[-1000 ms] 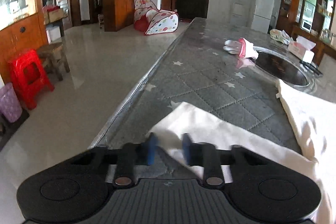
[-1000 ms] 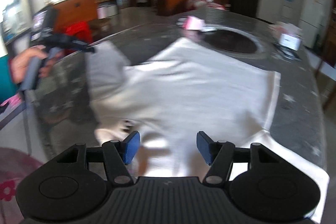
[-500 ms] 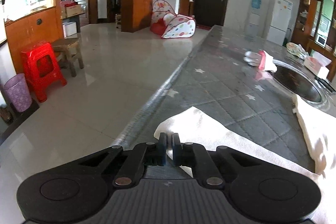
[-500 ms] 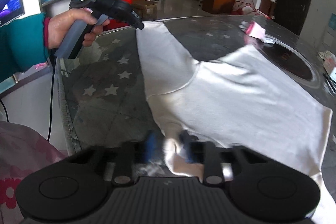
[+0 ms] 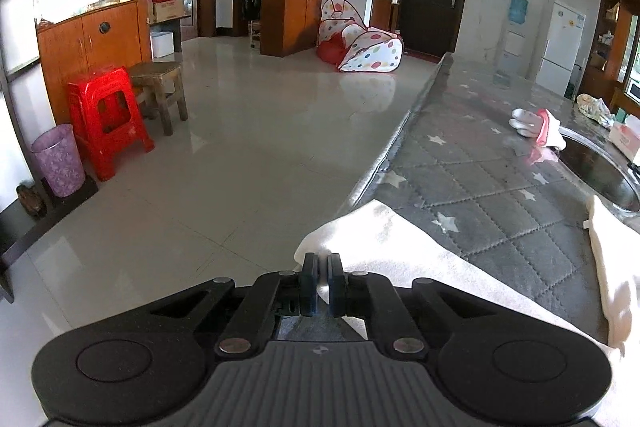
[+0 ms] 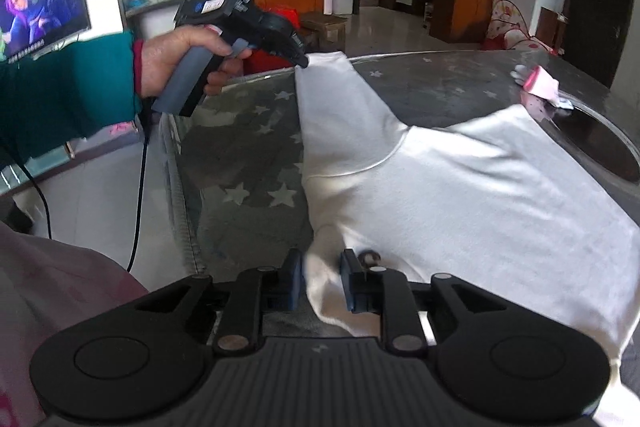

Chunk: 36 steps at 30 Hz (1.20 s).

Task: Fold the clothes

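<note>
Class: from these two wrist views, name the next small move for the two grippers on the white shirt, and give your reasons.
Probably lift both grippers together and carry the sleeve across onto the shirt's body. The left gripper is shut on the sleeve end at the table edge, and the right gripper pinches the shirt near the sleeve's base, so that part is held at both ends.

A home living room: television (image 6: 44,9), fridge (image 5: 560,49), play tent (image 5: 360,41), stools (image 5: 106,121).

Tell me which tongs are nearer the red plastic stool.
Left. The left tongs pinch the white garment's sleeve at the table edge beside the floor where the red plastic stool stands. The right tongs grip the garment further along the table.
</note>
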Available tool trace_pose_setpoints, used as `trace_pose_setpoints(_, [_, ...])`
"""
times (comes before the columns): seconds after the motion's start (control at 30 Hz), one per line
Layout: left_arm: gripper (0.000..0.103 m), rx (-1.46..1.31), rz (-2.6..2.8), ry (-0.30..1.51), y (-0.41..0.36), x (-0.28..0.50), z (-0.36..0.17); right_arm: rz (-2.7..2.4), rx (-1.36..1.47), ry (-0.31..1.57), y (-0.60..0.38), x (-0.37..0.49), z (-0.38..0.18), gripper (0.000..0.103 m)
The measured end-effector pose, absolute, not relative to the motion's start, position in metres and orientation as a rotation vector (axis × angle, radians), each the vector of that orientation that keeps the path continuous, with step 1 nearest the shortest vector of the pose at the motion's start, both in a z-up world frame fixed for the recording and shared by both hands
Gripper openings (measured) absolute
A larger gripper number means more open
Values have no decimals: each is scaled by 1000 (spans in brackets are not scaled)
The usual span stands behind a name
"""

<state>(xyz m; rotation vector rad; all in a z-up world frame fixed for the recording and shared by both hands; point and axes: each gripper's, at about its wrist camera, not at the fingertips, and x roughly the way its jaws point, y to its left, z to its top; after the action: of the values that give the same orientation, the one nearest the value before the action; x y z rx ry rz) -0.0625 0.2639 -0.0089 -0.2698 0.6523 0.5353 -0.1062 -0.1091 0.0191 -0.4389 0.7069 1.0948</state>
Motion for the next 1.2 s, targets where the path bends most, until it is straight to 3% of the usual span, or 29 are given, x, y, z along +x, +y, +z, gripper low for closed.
trace_pose_setpoints(0.3, [9, -254, 551, 666, 260, -57, -9, 777, -273, 712, -196, -66, 35, 25])
trace_pose_setpoints(0.6, [12, -248, 551, 679, 260, -58, -6, 448, -169, 755, -268, -15, 10, 25])
trace_pose_setpoints(1.07, [26, -241, 544, 687, 261, -65, 5, 376, -156, 753, -269, -7, 0, 25])
trace_pose_setpoints(1.2, [35, -228, 529, 679, 258, -68, 11, 360, -135, 739, -276, -11, 6, 26])
